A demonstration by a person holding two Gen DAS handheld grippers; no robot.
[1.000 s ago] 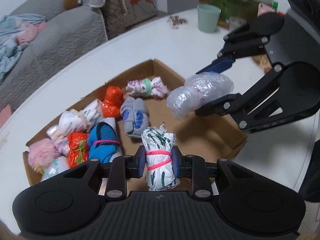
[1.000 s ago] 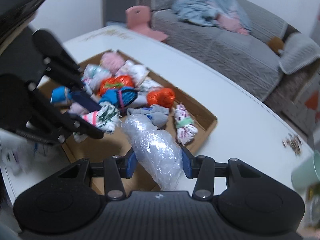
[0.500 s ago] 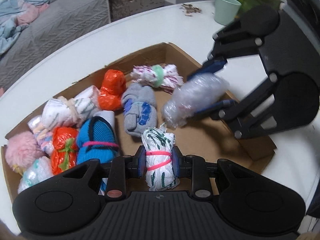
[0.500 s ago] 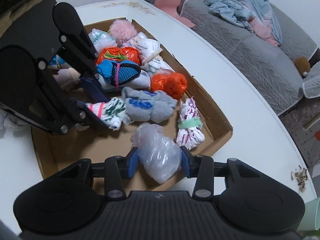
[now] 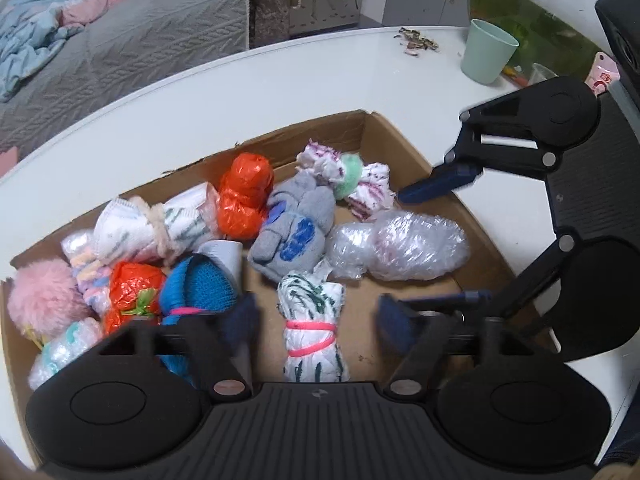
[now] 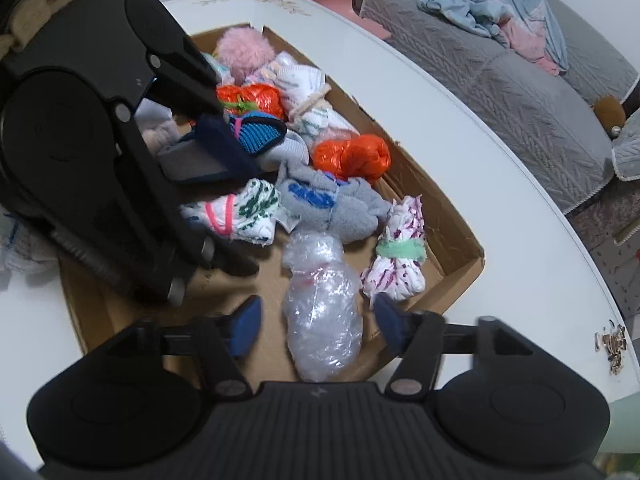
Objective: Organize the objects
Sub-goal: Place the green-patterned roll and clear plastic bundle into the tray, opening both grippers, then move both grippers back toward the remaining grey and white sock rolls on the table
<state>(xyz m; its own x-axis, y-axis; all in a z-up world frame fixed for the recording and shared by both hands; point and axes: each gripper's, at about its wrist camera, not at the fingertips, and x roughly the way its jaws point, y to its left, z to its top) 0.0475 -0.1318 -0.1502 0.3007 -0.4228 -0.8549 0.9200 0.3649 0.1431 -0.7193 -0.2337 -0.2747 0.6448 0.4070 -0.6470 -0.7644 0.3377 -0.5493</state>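
A shallow cardboard box on the white table holds several rolled bundles. My left gripper is open, its jaws on either side of a white-and-green bundle with a pink band that lies on the box floor. My right gripper is open around a clear plastic bundle that lies on the box floor. A grey-and-blue sock bundle, an orange bag and a white-purple bundle with a green band lie nearby.
A pink pom-pom, a blue knit roll and other bundles fill the box's left end. A mint cup and a fish tank stand at the table's back right. A grey sofa lies beyond the table.
Both grippers lowered into the box and opened. The white-and-green bundle and the clear plastic bundle were let go and now rest on the box floor.
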